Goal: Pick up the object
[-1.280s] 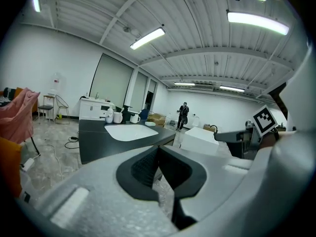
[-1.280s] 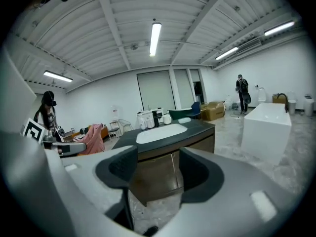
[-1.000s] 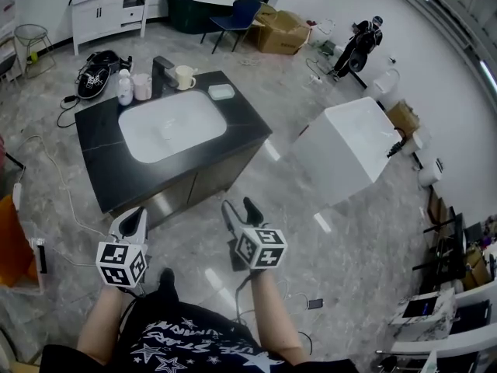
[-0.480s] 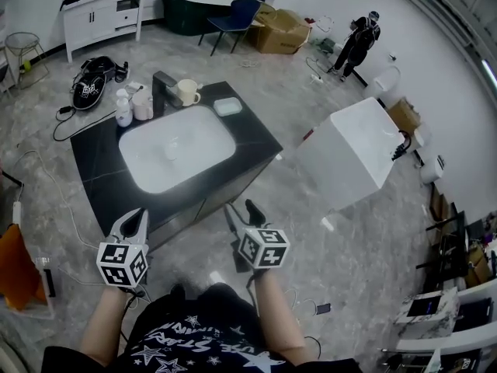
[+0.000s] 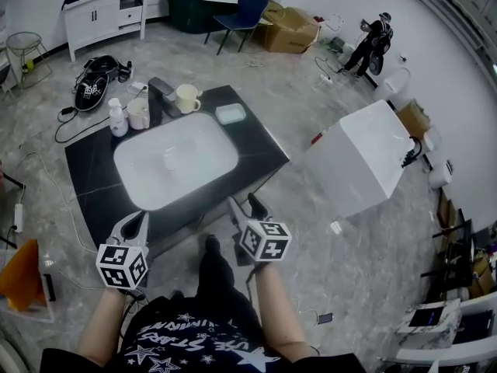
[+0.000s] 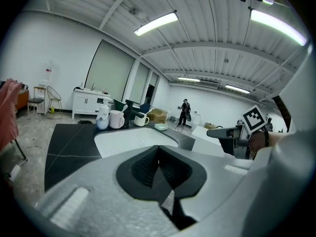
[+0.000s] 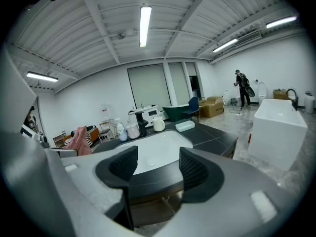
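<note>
Left gripper (image 5: 133, 224) held forward at the table's (image 5: 92, 179) near edge, fingers (image 6: 146, 168) pressed together, right gripper (image 5: 246, 207) alongside, fingers (image 7: 122, 165) spread, empty

near edge of the counter (image 5: 256, 150) is bare, so the left gripper (image 5: 137, 220) and right gripper (image 5: 244, 207), hanging just off it, have open room in over the basin (image 5: 178, 165). all the clutter sits along the far edge: bottle (image 5: 116, 120), cup (image 5: 138, 115), faucet (image 5: 161, 95) and mug (image 5: 186, 98) bunched close together, with a soap dish (image 5: 231, 113) a bit apart toward the far right corner. off the right edge there's a floor gap, then a big white block (image 5: 365, 158).
</note>
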Available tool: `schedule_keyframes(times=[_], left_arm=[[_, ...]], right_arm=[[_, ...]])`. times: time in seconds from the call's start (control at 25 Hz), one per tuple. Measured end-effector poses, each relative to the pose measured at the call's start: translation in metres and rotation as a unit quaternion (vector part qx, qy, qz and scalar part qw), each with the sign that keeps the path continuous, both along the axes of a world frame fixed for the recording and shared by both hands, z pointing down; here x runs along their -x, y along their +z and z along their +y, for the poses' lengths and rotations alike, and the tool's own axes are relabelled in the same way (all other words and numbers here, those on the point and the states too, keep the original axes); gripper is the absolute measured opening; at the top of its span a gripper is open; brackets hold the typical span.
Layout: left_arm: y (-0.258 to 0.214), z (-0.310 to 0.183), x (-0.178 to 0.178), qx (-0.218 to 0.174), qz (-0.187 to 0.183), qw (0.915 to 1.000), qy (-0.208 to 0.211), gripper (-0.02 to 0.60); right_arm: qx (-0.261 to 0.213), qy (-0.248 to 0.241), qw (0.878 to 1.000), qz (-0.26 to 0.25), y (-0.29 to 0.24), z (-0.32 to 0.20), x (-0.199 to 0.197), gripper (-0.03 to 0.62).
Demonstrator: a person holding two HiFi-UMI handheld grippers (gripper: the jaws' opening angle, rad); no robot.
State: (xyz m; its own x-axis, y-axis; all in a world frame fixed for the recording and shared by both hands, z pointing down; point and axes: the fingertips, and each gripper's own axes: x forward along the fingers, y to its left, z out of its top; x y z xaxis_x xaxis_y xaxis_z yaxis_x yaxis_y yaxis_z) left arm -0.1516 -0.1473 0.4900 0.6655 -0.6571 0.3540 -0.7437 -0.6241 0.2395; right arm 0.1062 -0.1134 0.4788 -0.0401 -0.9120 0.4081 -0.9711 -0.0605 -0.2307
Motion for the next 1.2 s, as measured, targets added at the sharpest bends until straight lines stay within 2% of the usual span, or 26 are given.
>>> schedule_keyframes(times=[0.4, 0.76, 1.2], left_arm=[[-0.001, -0.075, -0.08, -0.002, -0.017, 0.9994, -0.029, 0.009], [-0.007, -0.151, -0.147, -0.005, -0.028, 0.9978, -0.06, 0.009], [0.017, -0.213, -0.191, 0.02, -0.05, 0.9946, -0.089, 0.009]], right_arm=[[0.006, -0.034, 0.999, -0.013, 0.01, -0.099, -0.079, 0.265], [0.022, -0.061, 0.998, 0.0, 0.014, -0.19, -0.153, 0.265], [0.059, -0.09, 0.994, 0.009, 0.052, -0.287, -0.2, 0.265]])
